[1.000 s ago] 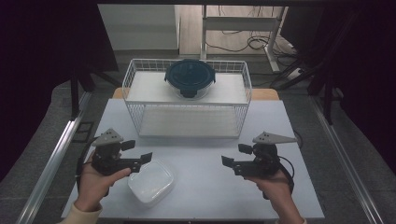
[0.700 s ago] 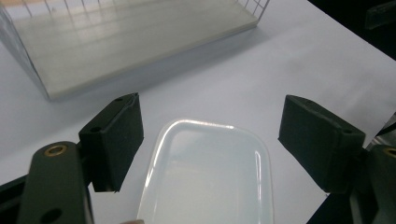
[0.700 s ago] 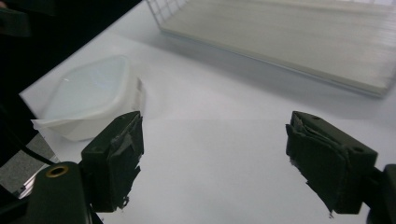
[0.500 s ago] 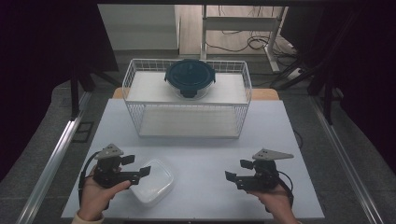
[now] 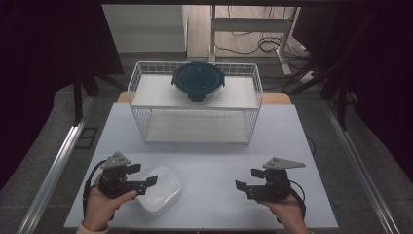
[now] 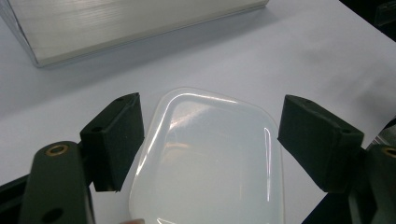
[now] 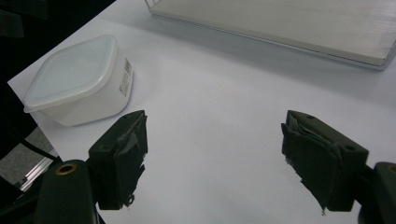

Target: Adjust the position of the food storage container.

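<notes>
Near edge of white table (image 5: 214, 161): left gripper (image 5: 142, 176) spread wide, jaws hovering over lid of translucent plastic container (image 5: 160, 189), one jaw to each side, not gripping it. Right gripper (image 5: 248, 179) also wide open and empty, well apart from container, above bare tabletop. Farther back: white wire basket (image 5: 195, 105), with dark blue lidded round container (image 5: 197, 80) up on its shelf.

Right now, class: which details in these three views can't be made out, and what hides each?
- White container: contents; frosted lid, all views.
- Its label: print too small, right gripper view.
- Its near edge: cut off at the bottom, left gripper view.
- Dark-lidded bowl: contents; lid covers it, high view.
</notes>
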